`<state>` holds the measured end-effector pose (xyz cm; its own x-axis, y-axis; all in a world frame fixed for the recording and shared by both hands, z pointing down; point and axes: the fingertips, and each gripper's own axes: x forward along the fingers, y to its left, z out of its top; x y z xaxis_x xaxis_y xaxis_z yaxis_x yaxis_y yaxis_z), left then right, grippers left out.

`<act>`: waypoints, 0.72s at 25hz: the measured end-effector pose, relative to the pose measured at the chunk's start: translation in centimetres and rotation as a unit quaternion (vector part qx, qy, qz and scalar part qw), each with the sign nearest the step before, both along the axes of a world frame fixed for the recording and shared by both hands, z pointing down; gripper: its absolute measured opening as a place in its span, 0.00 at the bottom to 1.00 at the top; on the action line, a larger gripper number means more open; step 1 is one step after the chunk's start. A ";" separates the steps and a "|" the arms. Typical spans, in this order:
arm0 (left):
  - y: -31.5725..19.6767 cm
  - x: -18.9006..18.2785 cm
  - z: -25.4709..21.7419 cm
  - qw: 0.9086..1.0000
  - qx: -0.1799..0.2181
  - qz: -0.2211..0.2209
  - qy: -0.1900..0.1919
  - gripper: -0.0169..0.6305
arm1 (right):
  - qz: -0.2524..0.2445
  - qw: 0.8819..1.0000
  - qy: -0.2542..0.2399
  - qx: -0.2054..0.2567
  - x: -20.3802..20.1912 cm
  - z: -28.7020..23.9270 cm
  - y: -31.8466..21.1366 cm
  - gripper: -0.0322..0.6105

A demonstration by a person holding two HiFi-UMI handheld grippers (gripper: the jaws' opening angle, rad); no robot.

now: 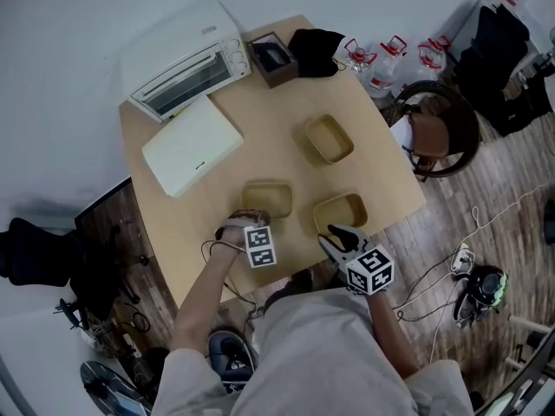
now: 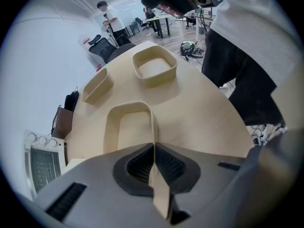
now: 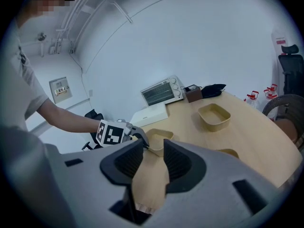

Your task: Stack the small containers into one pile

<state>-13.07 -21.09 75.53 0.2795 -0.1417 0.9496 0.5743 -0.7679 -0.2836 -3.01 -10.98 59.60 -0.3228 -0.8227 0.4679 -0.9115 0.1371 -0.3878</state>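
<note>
Pinching the likely light, stiff container (image 2: 133, 132) by its thin wall in my left tool (image 2: 154, 148) | right tool (image 3: 153, 147) wide, empty

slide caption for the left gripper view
Left tongs pinch the wall of one container, two more containers waiting on the table.

Pinches the wall of a container (image 2: 128, 132) in the left claw (image 2: 154, 148), aimed steeply down. Holds the right claw (image 3: 153, 156) tilted slightly downward, jaws wide apart, gripping nothing.
</note>
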 end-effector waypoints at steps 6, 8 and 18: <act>0.6 1.0 -0.4 0.997 0.025 -0.078 0.002 0.04 | -0.053 0.999 -0.008 0.001 1.0 0.2 0.1 0.26; 0.8 1.5 -0.7 0.994 0.032 -0.103 0.003 0.04 | -0.073 0.997 -0.004 0.002 1.9 0.1 0.3 0.26; 4.0 5.3 -4.0 0.983 0.054 -0.175 0.006 0.04 | -0.161 0.987 -0.013 0.005 5.0 -0.2 1.3 0.26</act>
